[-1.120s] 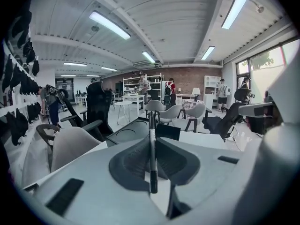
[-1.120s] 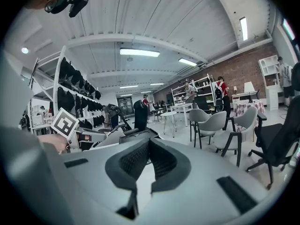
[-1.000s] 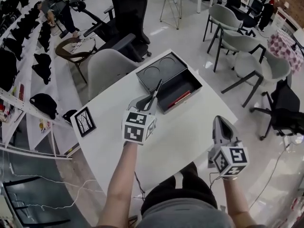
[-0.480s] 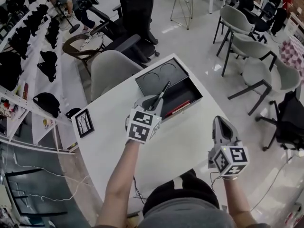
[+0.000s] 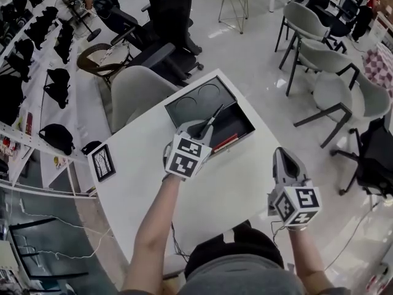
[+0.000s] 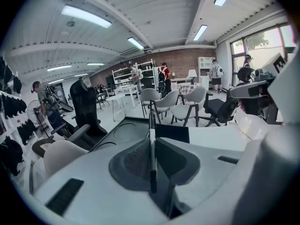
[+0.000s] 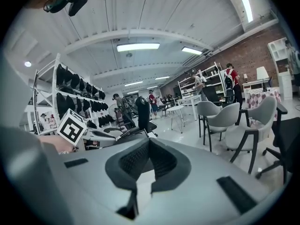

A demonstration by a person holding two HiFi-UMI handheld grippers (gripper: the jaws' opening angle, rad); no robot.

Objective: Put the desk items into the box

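My left gripper (image 5: 200,130) is shut on a slim dark pen (image 5: 212,117) whose tip pokes out over the open black box (image 5: 241,115). In the left gripper view the pen (image 6: 151,144) runs straight between the pads, with the box (image 6: 174,132) just beyond. A red item (image 5: 225,142) lies inside the box. The box's lid (image 5: 195,99), with two round recesses, lies flat at the far side. My right gripper (image 5: 282,157) hovers over the white table's (image 5: 233,183) right edge, its jaws (image 7: 149,146) shut with nothing between them.
A small black picture frame (image 5: 101,163) rests on the table's left side. A grey chair (image 5: 138,90) is pushed in at the far edge, with more chairs (image 5: 325,72) to the right. Shelves of dark caps (image 5: 37,54) line the left wall.
My left gripper has carried the pen forward, closer to the box, and its tip now reaches further over the box. The right gripper has hardly shifted in view.
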